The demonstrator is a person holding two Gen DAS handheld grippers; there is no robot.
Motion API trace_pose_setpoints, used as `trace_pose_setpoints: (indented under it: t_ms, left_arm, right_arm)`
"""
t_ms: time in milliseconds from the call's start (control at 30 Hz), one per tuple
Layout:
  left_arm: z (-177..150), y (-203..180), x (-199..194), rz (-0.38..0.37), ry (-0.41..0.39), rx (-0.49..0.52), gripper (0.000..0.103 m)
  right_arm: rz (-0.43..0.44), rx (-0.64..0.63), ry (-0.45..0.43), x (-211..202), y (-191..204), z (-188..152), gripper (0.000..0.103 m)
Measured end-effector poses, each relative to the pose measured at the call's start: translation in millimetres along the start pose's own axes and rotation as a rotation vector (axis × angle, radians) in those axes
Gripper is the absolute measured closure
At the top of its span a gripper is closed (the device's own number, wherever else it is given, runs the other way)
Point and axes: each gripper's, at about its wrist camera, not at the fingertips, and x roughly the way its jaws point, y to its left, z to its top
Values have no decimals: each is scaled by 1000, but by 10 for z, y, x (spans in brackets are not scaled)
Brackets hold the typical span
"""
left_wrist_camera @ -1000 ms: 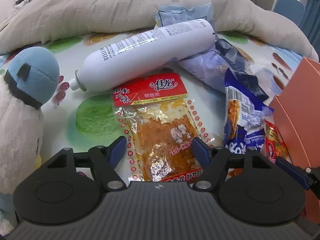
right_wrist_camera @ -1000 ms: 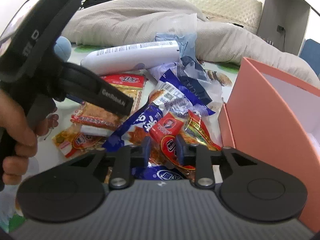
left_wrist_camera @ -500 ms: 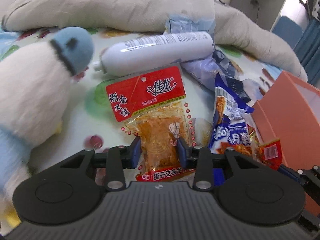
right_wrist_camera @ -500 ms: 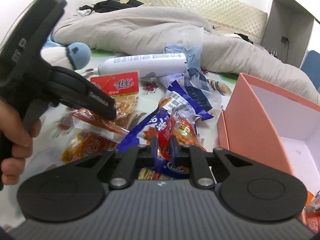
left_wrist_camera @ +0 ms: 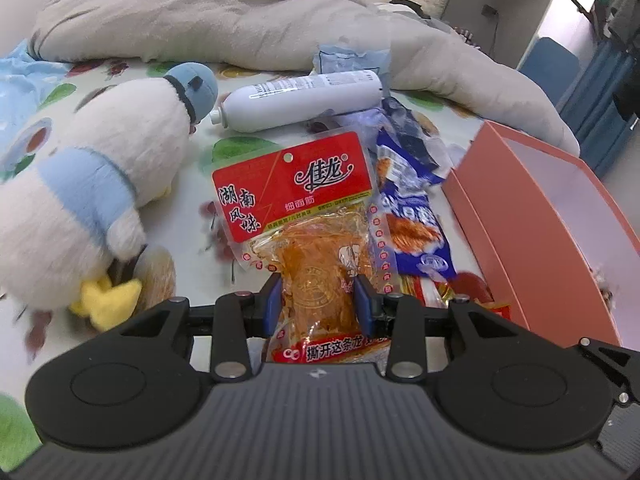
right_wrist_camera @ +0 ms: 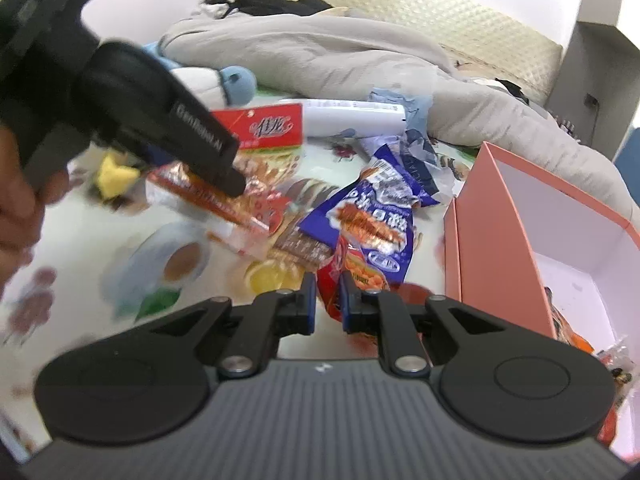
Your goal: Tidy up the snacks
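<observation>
My left gripper is shut on a clear snack packet with a red header and holds it lifted off the bed. It also shows in the right wrist view, held by the left gripper. My right gripper is shut on a small red snack packet and holds it raised. A blue snack packet lies just beyond it on the bed. An open pink box with a white inside stands to the right; it also shows in the left wrist view.
A white plush toy with a blue cap lies at the left. A white spray bottle lies behind the snacks. A grey duvet is heaped at the back. More wrappers lie near the box.
Both grippers have risen from the bed with their packets. The left one closed on the red-header packet a second ago and has lifted it. The right one has tightened on the small red packet.
</observation>
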Motion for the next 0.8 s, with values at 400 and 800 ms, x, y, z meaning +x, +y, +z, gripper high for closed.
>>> trace_pose_setpoints:
  t_ms: [400,800]
  left_arm:
    - [-919,-85,-719,11,33,-32,60]
    - [-1614,-206,-694,-5,124,-9,60]
  right_arm:
    - [98,-43,77,-756,230,-660,88]
    - [197,-51,130,-965,271,-914,78]
